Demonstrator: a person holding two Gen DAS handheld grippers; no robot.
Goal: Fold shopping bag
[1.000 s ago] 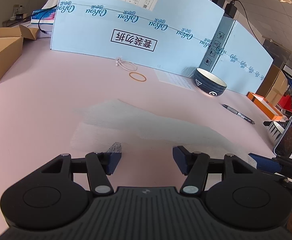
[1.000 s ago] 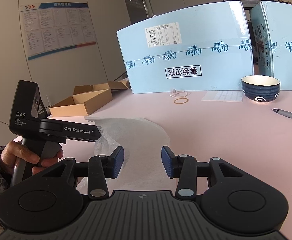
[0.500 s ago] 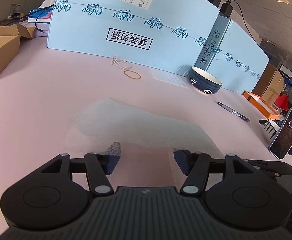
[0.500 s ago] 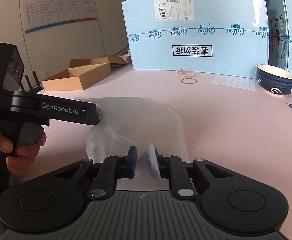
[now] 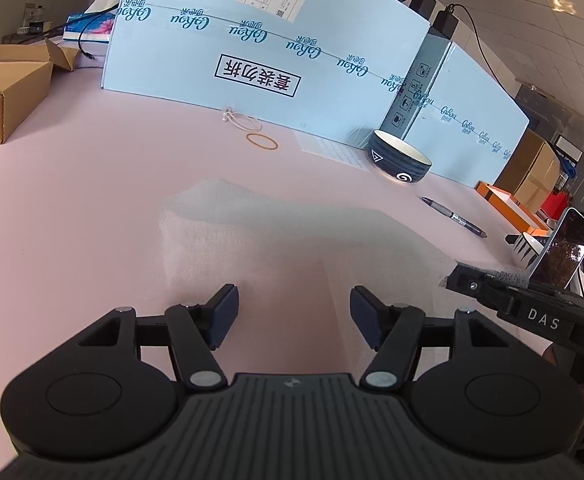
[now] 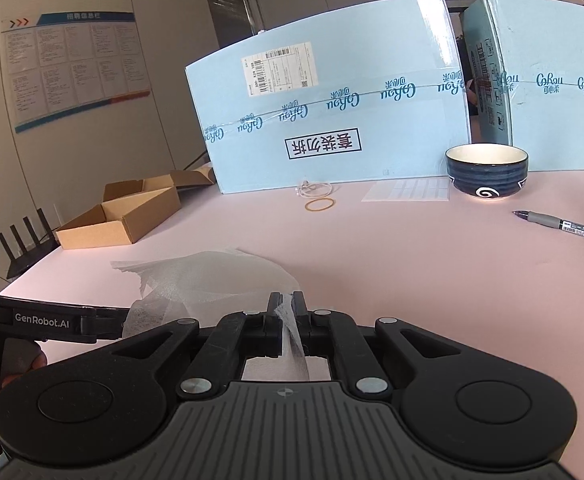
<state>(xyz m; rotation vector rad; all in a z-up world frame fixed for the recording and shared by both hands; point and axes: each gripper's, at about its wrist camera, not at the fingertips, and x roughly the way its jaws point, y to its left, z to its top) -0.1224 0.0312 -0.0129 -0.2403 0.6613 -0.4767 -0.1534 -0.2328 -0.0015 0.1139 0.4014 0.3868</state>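
White, thin shopping bag (image 6: pixel 211 280) lies on the tabletop (image 6: pixel 412 264). Right gripper (image 6: pixel 287 312) jaws, apart a second ago, now pinch its near edge; left gripper (image 5: pixel 292 312) jaws are opening, nothing between. Fold can begin.

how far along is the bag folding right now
Early. Done: the right gripper has its jaws shut on an edge of the white bag, lifting it off the pink table. In hand: the left gripper has its jaws opening, nothing pinched. Left: no neat fold shows yet; the bag lies loose and rumpled.
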